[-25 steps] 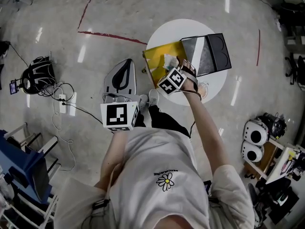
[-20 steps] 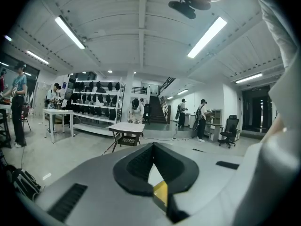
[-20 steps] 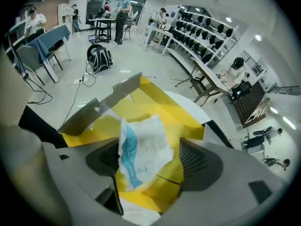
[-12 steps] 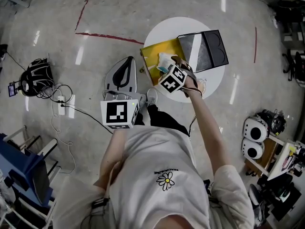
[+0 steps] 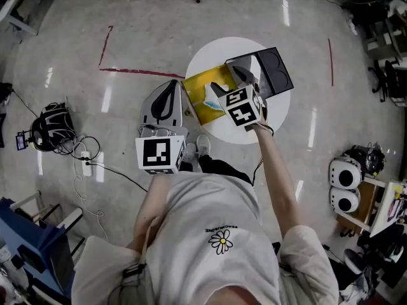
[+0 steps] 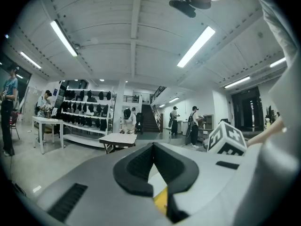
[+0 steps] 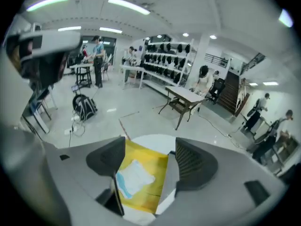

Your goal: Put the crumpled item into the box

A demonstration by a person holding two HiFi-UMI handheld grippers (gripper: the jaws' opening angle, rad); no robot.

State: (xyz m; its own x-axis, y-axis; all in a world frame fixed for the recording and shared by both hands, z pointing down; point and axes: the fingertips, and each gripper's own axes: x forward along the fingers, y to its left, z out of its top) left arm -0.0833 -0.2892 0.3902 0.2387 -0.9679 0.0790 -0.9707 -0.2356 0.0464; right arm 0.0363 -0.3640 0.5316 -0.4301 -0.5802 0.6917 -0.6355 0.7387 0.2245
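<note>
Crumpled item: the white-and-pale-blue crumpled item lies inside the yellow box, toward 7 o'clock on the box floor in the right gripper view. By how it lies, the task looks done.
Handling: it is probably very light, soft and springy like tissue or thin fabric. It is not fragile, but it may cling to a pad or unfold.
Hold point: pinch the bunched middle, not a loose edge.
Right tongs: the right tongs hang above the box with jaws spread wide. They have just been opening, and nothing is between them.
Left tongs: the left tongs are closed tip to tip on nothing and point out level into the room.
Surface: the box sits at 9 o'clock on a round white table. A black lid sits at 1 o'clock.
Room: the floor is glossy and grey. A red tape line lies at 9 o'clock from the table and a backpack at 8 o'clock. Racks of dark goods stand farther off.
</note>
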